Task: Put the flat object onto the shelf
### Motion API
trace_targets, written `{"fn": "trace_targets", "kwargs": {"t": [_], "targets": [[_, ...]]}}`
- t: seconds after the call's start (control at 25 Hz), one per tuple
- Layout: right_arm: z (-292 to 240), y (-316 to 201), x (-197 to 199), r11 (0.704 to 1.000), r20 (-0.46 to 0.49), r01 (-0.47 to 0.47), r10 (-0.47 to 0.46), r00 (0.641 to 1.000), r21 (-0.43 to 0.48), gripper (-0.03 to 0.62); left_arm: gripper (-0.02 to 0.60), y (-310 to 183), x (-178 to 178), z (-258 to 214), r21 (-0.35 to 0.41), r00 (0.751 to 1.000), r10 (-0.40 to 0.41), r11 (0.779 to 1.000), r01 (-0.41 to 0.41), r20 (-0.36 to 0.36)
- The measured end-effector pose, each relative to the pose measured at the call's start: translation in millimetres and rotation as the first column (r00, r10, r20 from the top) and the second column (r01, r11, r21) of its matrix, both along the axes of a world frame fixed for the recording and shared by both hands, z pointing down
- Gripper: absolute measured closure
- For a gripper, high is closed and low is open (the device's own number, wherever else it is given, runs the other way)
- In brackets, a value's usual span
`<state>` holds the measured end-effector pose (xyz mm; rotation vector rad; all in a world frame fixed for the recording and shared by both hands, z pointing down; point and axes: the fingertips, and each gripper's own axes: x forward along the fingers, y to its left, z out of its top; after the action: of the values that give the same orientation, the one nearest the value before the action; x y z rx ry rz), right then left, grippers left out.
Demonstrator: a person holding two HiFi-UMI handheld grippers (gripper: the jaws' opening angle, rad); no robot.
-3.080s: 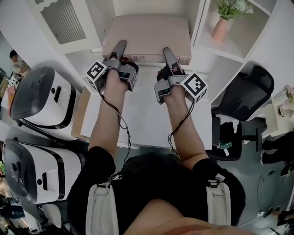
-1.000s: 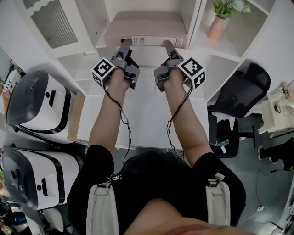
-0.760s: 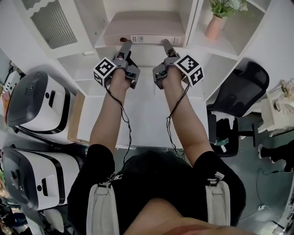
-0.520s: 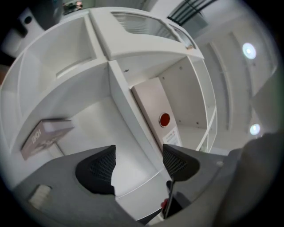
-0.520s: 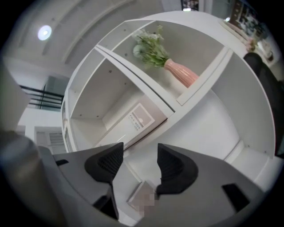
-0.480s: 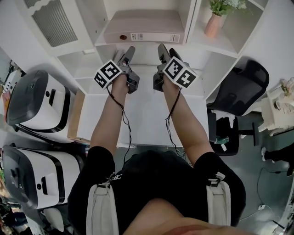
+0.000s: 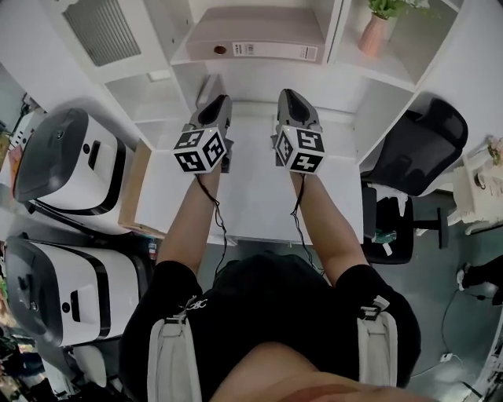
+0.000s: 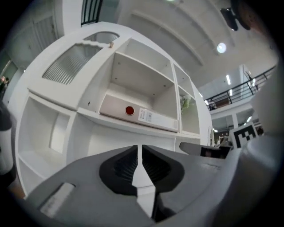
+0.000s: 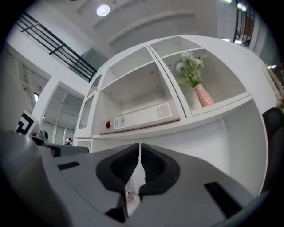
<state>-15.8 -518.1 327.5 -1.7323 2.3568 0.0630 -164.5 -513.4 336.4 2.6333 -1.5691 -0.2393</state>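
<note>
Left gripper [image 8: 138, 153] jaws closing, empty between them; binder [image 8: 137, 115] lies flat at the shelf's [image 8: 91, 115] front edge.

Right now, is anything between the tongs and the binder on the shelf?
Nothing visible. The binder lies flat in its shelf compartment, with open space in front of it. The left tongs and right tongs are lower, out in front, jaws closing with nothing between them.

i see a white shelf unit [image 7: 339, 39] behind a white table [image 7: 251, 196], a black chair [image 7: 416, 145] at its right on grey floor [image 7: 440, 314], two white machines [image 7: 63, 157] at left, and a round ceiling lamp [image 9: 103, 9] lit above a black railing [image 9: 53, 44]
</note>
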Motion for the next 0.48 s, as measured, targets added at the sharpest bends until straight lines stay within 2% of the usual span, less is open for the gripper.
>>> {"fn": "trace_targets", "kwargs": {"t": [0.16,0.32,0.48], "targets": [[15.0,24.1,-12.3,0.999,-0.032,-0.012,0.013,0.999,0.031,0.592,0.563,33.4,-3.9,7.5,0.078,0.992,-0.027,0.997,0.018,0.121],[37.4,55.2,-39.6,0.999,-0.071,0.026,-0.023,0.997,0.045,0.592,0.563,65.8,-12.9,33.5,0.071,0.986,-0.073,0.995,0.063,0.150],[58.9,79.5,-48.4,0.998,-0.058,0.060,-0.059,0.997,0.019,0.592,0.563,98.3,-18.9,54.4,0.048,0.982,-0.087,0.996,0.080,0.169]]}}
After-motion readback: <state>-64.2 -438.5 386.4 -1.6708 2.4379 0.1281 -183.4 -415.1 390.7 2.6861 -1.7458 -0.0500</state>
